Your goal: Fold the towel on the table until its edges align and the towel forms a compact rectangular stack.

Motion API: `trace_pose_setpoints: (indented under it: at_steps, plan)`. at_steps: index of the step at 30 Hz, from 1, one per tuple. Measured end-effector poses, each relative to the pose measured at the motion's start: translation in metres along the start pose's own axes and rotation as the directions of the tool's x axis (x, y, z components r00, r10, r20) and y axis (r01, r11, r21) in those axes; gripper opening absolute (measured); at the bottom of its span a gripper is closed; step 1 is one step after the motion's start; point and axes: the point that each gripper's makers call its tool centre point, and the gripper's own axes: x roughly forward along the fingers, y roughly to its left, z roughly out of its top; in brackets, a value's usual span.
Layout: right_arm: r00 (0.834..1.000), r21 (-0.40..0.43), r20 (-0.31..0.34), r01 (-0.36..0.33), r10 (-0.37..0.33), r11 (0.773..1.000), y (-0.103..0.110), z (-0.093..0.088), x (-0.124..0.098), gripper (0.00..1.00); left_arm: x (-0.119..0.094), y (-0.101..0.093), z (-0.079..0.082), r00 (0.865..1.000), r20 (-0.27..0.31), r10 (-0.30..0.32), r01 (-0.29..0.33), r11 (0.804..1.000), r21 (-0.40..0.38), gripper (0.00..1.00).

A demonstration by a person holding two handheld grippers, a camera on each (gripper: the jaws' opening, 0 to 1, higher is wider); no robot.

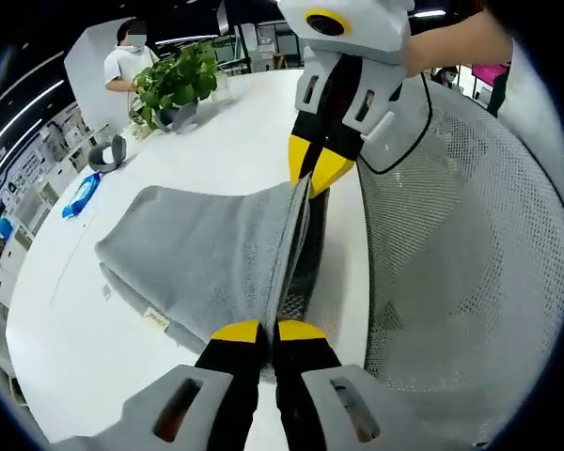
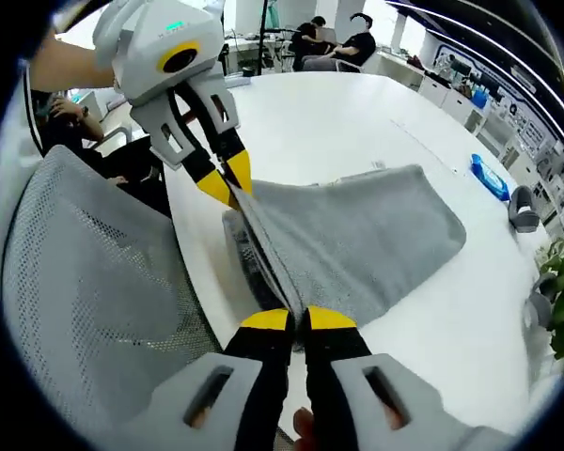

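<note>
A grey towel (image 1: 202, 254) lies folded on the white table (image 1: 254, 132), with one edge lifted and stretched taut between the two grippers. My left gripper (image 1: 269, 331) is shut on the near end of that edge, yellow tips pinched on the cloth. At the far end of the same edge, my right gripper (image 1: 315, 169) comes down from the top, shut on the cloth. In the right gripper view the towel (image 2: 357, 240) spreads to the right, my right gripper (image 2: 298, 319) is shut on its near corner and the left gripper (image 2: 227, 180) holds the far corner.
A grey mesh chair back (image 1: 461, 254) stands right beside the table edge, also the chair (image 2: 94, 282). A potted plant (image 1: 176, 85), a blue packet (image 1: 80, 195) and a grey object (image 1: 108, 153) sit at the far side. People sit and stand in the background.
</note>
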Motion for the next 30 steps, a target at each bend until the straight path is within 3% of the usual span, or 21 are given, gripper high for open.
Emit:
trace_pose_setpoints:
  at_steps: [5,10,14,23,30]
  plan:
    - [1.000,0.009,0.020,-0.002,0.002,1.000,-0.002,0.009,-0.012,0.02,-0.013,0.004,0.010,1.000,0.010,0.017,-0.017,1.000,0.025,0.04]
    - [1.000,0.047,0.029,-0.011,0.010,0.999,-0.006,0.010,-0.012,0.02,-0.011,0.003,0.011,1.000,0.014,0.021,-0.021,0.999,0.027,0.04]
    - [1.000,0.040,0.030,0.001,-0.003,0.999,-0.010,0.017,-0.019,0.02,-0.017,0.010,0.018,0.998,0.008,0.055,-0.055,0.995,0.085,0.04]
    - [0.993,0.058,0.110,0.030,-0.036,0.998,-0.041,0.066,-0.052,0.02,-0.057,0.067,0.056,0.987,0.060,0.150,-0.155,0.983,0.102,0.04]
    - [0.985,0.077,0.154,0.062,-0.074,0.995,-0.072,0.094,-0.069,0.02,-0.069,0.102,0.080,0.978,0.085,0.192,-0.202,0.970,0.133,0.04]
